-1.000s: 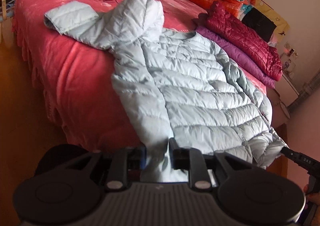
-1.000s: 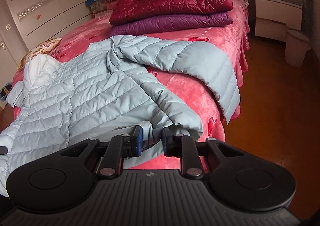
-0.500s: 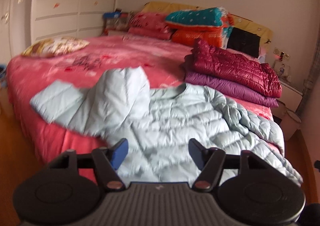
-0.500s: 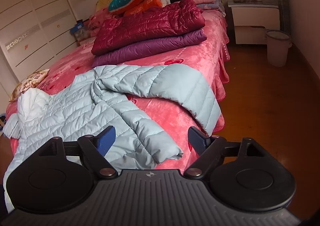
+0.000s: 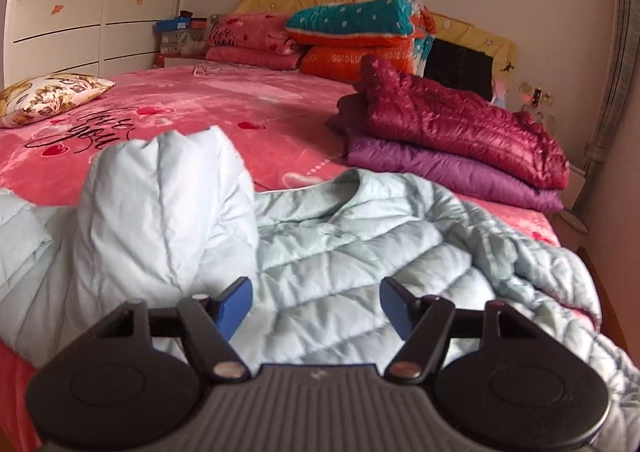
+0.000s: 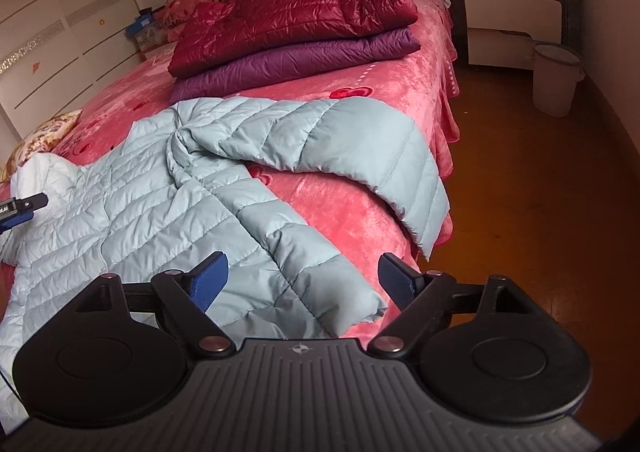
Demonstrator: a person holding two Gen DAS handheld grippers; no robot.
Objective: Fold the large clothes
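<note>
Sprawling quilted pale-blue puffer jacket (image 6: pixel 168 208) over plush pink bedspread (image 6: pixel 360 220)

Floral pillow (image 5: pixel 52 94), white wardrobe (image 5: pixel 92 0), bedside cabinet (image 6: pixel 508 20), waste bin (image 6: pixel 556 78)

L wrist cam low over jacket (image 5: pixel 360 252), R cam higher, both share bed (image 6: pixel 360 100)

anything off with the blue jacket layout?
Yes. The light blue jacket lies crooked and bunched at the armpit. One sleeve droops off the edge of the bed. Both tools are open, holding nothing.
</note>
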